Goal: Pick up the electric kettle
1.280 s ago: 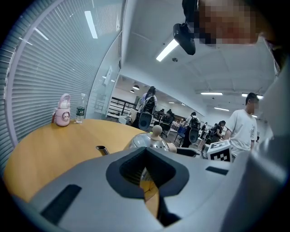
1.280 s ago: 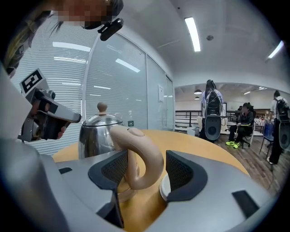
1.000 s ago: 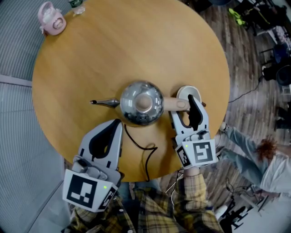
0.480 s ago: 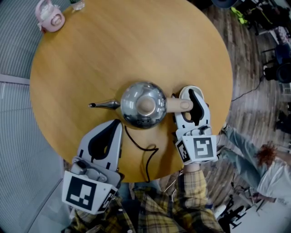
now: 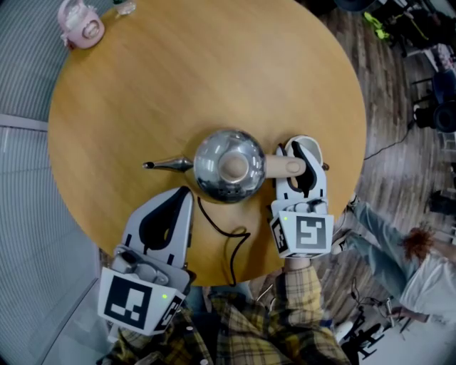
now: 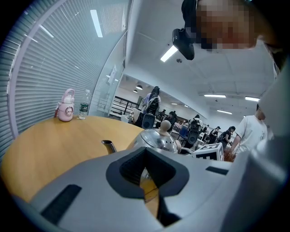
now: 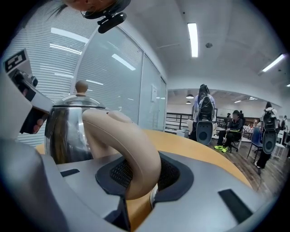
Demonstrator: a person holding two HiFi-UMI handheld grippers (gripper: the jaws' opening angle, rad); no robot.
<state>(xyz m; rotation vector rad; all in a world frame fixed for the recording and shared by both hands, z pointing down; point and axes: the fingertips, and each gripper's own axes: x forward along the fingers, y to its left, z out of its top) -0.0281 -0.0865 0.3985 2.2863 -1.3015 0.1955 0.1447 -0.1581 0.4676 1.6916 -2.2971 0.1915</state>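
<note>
A round steel electric kettle (image 5: 229,166) with a beige knob stands mid-table, spout (image 5: 167,165) to the left and beige handle (image 5: 285,167) to the right. My right gripper (image 5: 303,153) straddles that handle, and its jaws are closing with the pads against it. In the right gripper view the handle (image 7: 131,149) fills the gap between the black pads, beside the shiny kettle body (image 7: 68,136). My left gripper (image 5: 184,194) rests shut and holds nothing, just short of the kettle's near side. The left gripper view shows the kettle (image 6: 156,140) past the jaw tips.
The kettle's black cord (image 5: 224,232) loops toward the near edge of the round wooden table (image 5: 214,71). A pink bottle (image 5: 80,23) and a water bottle (image 5: 122,7) stand at the far left rim. A seated person (image 5: 420,264) is on the floor side at right.
The right gripper's jaws have narrowed from wide apart onto the kettle handle and shifted slightly right. The left gripper and the kettle kept their places.
</note>
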